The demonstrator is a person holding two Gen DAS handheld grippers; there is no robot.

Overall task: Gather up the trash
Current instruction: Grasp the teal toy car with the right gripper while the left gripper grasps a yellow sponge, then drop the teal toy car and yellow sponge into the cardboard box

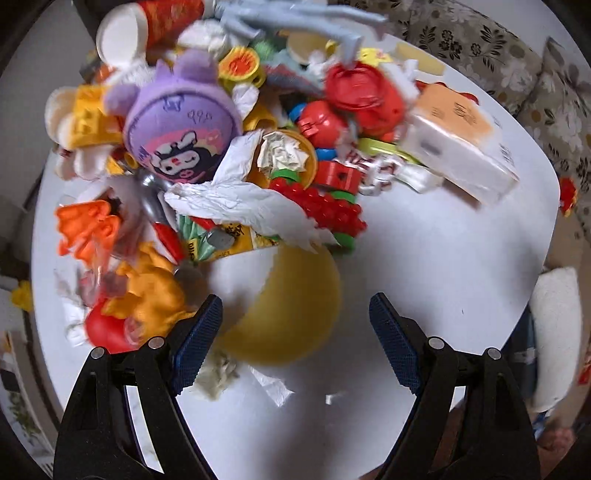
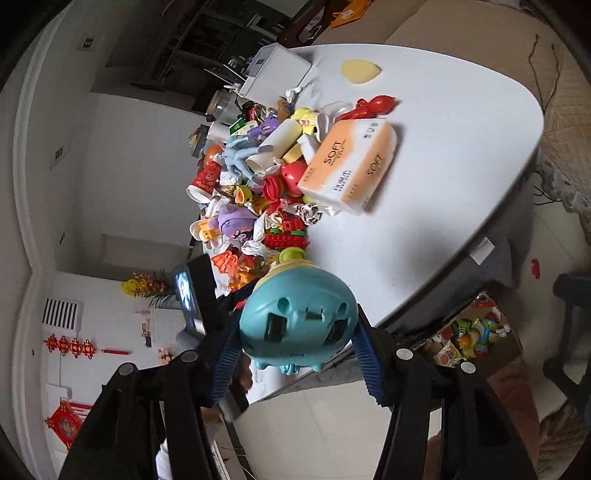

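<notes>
Two grippers were in play over a white counter (image 1: 443, 266) heaped with toys and paper. The left gripper (image 1: 295, 332) pointed steeply down with its jaws wide apart and nothing between the pads. The right gripper (image 2: 295, 343) was clamped on one teal plastic toy (image 2: 295, 314), held clear of the counter's near edge.

Judging by the task, the trash was the paper. One long crumpled white tissue (image 1: 243, 199) lay ahead of the left gripper, at the near edge of the toy heap and just above a yellow dome-shaped toy (image 1: 291, 306). Its long axis ran roughly across the view, from upper left to lower right, so the jaws as they stood would span it lengthwise rather than across. Two smaller scraps, a greyish wad (image 1: 218, 376) and a white shred (image 1: 273, 387), lay closer still, nearly under the left finger (image 1: 195, 343).

The left hand was the free one and the nearer, I judged; the right was occupied.

Counted: one purple plush ball (image 1: 181, 136), one orange tissue pack (image 1: 458, 147), one red paper cup (image 1: 147, 26). Further crumpled papers sat deeper in the heap; their number could not be told.
</notes>
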